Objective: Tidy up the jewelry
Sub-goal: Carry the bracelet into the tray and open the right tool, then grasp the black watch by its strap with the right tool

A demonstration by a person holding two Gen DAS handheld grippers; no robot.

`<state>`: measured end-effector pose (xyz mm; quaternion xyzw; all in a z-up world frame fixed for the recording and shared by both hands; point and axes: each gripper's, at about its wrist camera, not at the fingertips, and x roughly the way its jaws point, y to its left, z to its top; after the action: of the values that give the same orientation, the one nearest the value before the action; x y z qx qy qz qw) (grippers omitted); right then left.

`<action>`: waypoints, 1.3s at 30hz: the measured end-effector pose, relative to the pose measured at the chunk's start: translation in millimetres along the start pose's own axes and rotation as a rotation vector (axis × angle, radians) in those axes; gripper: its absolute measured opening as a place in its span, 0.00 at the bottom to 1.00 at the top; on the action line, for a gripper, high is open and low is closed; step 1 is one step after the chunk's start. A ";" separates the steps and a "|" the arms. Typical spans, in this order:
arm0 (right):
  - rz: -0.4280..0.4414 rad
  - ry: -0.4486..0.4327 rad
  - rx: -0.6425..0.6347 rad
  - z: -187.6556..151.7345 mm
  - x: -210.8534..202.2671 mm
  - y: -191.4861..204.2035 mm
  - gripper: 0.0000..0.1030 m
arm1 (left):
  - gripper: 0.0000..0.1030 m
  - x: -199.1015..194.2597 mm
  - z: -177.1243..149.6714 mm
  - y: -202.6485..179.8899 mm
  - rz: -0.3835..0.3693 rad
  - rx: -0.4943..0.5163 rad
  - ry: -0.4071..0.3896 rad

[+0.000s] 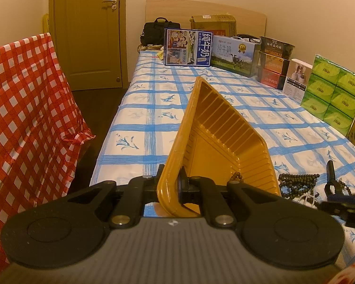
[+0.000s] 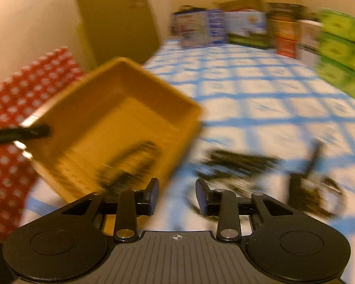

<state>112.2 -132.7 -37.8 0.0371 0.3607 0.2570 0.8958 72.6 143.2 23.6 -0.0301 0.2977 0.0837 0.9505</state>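
Left hand-held gripper (image 1: 171, 184): jaws closed on the near rim of a yellow plastic tray (image 1: 215, 142). The tray is tilted up on edge, its ribbed inside facing right of the gripper and its far corner pointing away over the bed (image 1: 139, 108).

Dark bead string (image 1: 236, 177): a short length lies inside the tray at its lowest corner, just right of the left hand-held gripper's fingers. In the right wrist view dark beads show in the tray's lower part, blurred.

Bead pile (image 1: 295, 182): dark bead strands with some pale beads among them, lying on the bed's blue-checked cover just right of the tray's lower edge, ahead of the right hand-held gripper. A dark clip-like item (image 1: 331, 177) stands upright just beyond the pile; what it is cannot be told.

Right hand-held gripper (image 2: 177, 195): jaws partly open, nothing between them; the view is heavily blurred. The tray is ahead and to its left, the bead pile ahead and to its right.

Far end of the bed, well ahead of both grippers: milk cartons (image 1: 188, 47), stacked boxes (image 1: 273, 66), green tissue packs (image 1: 333, 92).

Left of the left gripper: red-checked cloth (image 1: 28, 108).
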 end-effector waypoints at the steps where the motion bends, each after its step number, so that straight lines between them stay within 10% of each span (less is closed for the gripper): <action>1: -0.041 0.003 0.008 -6.3 -4.3 -10.2 0.36 | 0.07 0.5 0.1 -0.6 0.001 -0.001 0.001; 9: -0.245 0.045 0.110 -34.3 -22.6 -81.2 0.37 | 0.07 0.9 0.9 0.6 0.002 0.001 0.000; 23: -0.252 0.078 0.041 -25.5 15.0 -85.8 0.51 | 0.07 0.0 1.1 2.8 0.005 0.005 0.000; 39: -0.290 0.052 0.012 -23.3 25.5 -83.0 0.44 | 0.07 -0.1 1.4 2.8 0.004 0.007 -0.001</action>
<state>148.3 -194.9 -91.9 -0.0166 0.3871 0.1234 0.9136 72.8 146.2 24.7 -0.0260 0.2979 0.0844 0.9505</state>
